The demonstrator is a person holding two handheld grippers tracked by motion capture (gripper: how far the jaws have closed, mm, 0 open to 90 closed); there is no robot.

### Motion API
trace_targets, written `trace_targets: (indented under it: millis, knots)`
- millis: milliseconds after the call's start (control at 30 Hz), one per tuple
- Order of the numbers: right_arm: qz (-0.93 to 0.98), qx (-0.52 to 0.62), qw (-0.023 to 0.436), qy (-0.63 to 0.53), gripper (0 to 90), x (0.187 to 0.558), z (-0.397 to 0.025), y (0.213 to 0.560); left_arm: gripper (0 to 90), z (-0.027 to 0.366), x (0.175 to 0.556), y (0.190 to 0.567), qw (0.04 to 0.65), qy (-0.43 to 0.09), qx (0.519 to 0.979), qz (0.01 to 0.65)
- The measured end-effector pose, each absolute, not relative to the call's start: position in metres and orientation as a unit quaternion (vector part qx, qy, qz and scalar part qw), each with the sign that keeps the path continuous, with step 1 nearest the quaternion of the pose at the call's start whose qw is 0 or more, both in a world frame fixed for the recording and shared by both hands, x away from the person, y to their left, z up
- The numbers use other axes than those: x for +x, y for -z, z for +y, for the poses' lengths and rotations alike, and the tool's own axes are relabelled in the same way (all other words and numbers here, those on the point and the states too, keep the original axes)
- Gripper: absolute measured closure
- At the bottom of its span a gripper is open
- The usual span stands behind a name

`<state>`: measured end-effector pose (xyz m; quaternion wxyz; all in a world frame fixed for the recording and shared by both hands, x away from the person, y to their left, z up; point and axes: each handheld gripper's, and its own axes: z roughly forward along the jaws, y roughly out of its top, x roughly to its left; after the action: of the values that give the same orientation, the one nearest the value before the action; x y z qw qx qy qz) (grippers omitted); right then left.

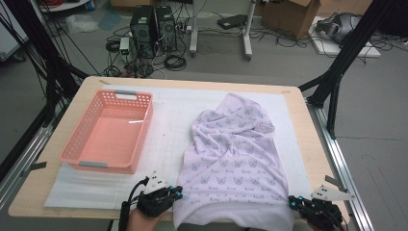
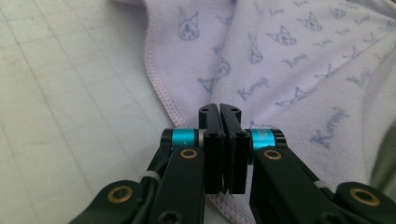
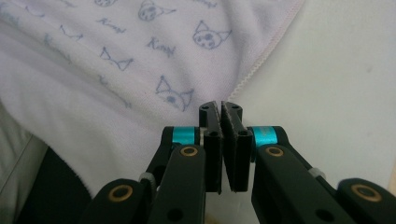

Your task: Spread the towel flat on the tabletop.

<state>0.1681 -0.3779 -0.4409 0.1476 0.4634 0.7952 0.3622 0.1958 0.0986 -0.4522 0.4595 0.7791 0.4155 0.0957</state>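
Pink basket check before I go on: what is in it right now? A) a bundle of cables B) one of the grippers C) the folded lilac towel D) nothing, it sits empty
D: in the high view the pink basket shows only its bare bottom, while the lilac towel lies spread on the mat to its right, with the left gripper and right gripper at the towel's near corners.

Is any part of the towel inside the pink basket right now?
No, the pink basket holds nothing, and the lilac towel lies spread on the white mat to its right, apart from it.
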Motion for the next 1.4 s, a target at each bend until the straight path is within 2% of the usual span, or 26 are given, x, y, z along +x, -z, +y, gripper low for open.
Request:
trace_targets:
  millis: [300,500,533,567,600,667,800,933,1100,1267,1300,1333,1400]
  knots:
    - [0.793,0.465,0.147,-0.366,87.2,0.147,-0.373,0.440,87.5,0.112,0.175,0.457,0.471,-0.074,0.780,0.406]
    - [0.790,0.477,0.159,-0.351,87.2,0.125,-0.368,0.442,85.9,0.118,0.164,0.457,0.476,-0.055,0.793,0.375]
    - [0.788,0.481,0.161,-0.350,87.0,0.122,-0.368,0.442,81.7,0.119,0.164,0.457,0.479,-0.057,0.792,0.374]
    - [0.784,0.487,0.167,-0.346,85.4,0.119,-0.367,0.442,71.7,0.119,0.165,0.456,0.485,-0.059,0.786,0.378]
    - [0.781,0.489,0.171,-0.349,80.6,0.117,-0.368,0.441,62.8,0.121,0.168,0.455,0.488,-0.063,0.781,0.384]
    - [0.769,0.499,0.183,-0.354,70.0,0.117,-0.369,0.437,55.7,0.124,0.176,0.453,0.494,-0.074,0.773,0.392]
    - [0.760,0.504,0.192,-0.362,63.5,0.132,-0.371,0.433,51.9,0.124,0.198,0.452,0.495,-0.086,0.765,0.402]
    - [0.757,0.511,0.188,-0.362,55.1,0.164,-0.372,0.439,50.6,0.118,0.221,0.453,0.489,-0.095,0.762,0.414]
    - [0.751,0.517,0.182,-0.368,52.6,0.199,-0.367,0.446,49.1,0.105,0.246,0.456,0.477,-0.091,0.761,0.431]
    - [0.753,0.518,0.188,-0.359,55.7,0.217,-0.360,0.446,50.4,0.095,0.258,0.453,0.463,-0.089,0.764,0.440]
    - [0.759,0.512,0.193,-0.352,62.0,0.220,-0.357,0.446,51.6,0.089,0.258,0.453,0.452,-0.101,0.773,0.433]
    - [0.759,0.513,0.196,-0.350,65.7,0.220,-0.357,0.446,56.9,0.087,0.256,0.453,0.442,-0.115,0.777,0.432]
    - [0.759,0.513,0.187,-0.355,79.9,0.220,-0.362,0.445,77.4,0.089,0.255,0.452,0.431,-0.128,0.780,0.435]
